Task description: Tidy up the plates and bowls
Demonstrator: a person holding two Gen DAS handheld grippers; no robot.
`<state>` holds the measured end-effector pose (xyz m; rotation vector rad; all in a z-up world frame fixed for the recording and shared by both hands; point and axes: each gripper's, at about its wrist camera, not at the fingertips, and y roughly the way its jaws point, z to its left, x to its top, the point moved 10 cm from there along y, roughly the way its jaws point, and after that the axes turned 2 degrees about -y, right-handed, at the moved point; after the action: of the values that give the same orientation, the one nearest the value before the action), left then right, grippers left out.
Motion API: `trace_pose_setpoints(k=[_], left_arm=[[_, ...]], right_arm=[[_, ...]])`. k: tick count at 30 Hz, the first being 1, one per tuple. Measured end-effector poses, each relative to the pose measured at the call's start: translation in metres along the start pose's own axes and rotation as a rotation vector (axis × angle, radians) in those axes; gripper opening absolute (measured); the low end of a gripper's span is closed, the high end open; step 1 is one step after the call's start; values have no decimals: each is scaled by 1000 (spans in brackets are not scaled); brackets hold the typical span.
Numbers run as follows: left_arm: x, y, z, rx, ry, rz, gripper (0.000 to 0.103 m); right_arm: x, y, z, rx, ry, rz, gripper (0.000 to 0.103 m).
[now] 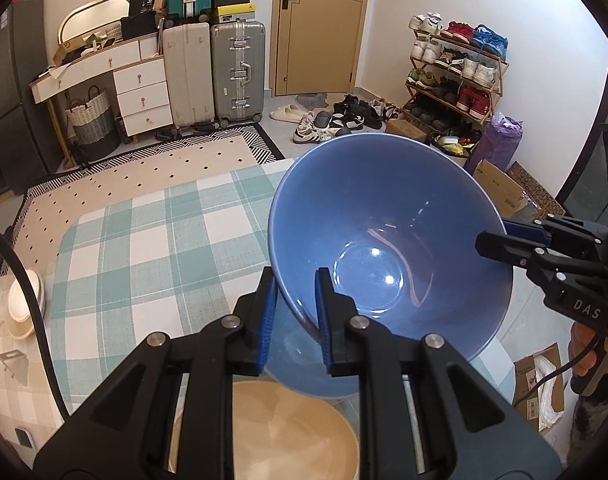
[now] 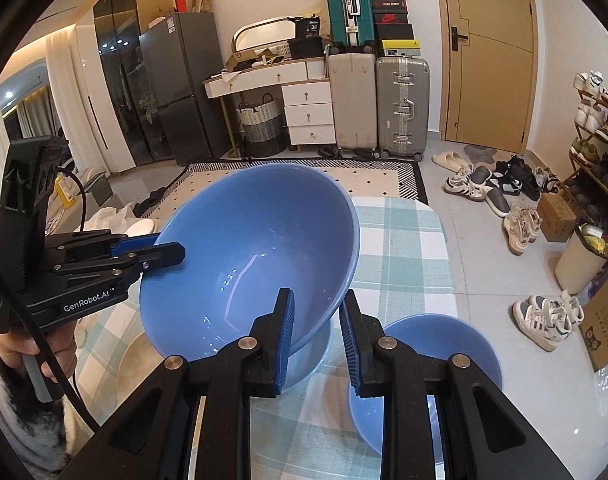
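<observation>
Blue big bowl (image 1: 388,248) hangs tilted over the checked table (image 1: 143,248), my left gripper (image 1: 293,312) and right gripper (image 2: 316,336) clamped on opposite rims, the smaller blue bowl (image 2: 436,344) lying near-right of me.

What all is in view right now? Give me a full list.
big bowl: 1, blue, held tilted above the table by both grippers
small bowl: 1, blue, on the table below the right gripper
plate: 1, beige, on the table below the left gripper
table: 1, green-white check cloth
suitcases: 3, beige, grey, teal, by the door
shoe rack: 1, right wall
left gripper: shut on the bowl's rim
right gripper: shut on the opposite rim
</observation>
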<state>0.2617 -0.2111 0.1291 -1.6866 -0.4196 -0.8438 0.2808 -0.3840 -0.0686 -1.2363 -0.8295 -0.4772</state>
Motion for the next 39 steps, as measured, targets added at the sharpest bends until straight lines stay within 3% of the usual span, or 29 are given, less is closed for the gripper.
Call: trace_pose_setpoints(k=[12, 39], left_arm=[[-23, 11, 17, 25, -14, 22, 15], [-71, 109, 57, 66, -22, 112, 15]], right_arm=[[-21, 22, 16, 46, 14, 35, 24], [-54, 97, 9, 29, 5, 142, 24]])
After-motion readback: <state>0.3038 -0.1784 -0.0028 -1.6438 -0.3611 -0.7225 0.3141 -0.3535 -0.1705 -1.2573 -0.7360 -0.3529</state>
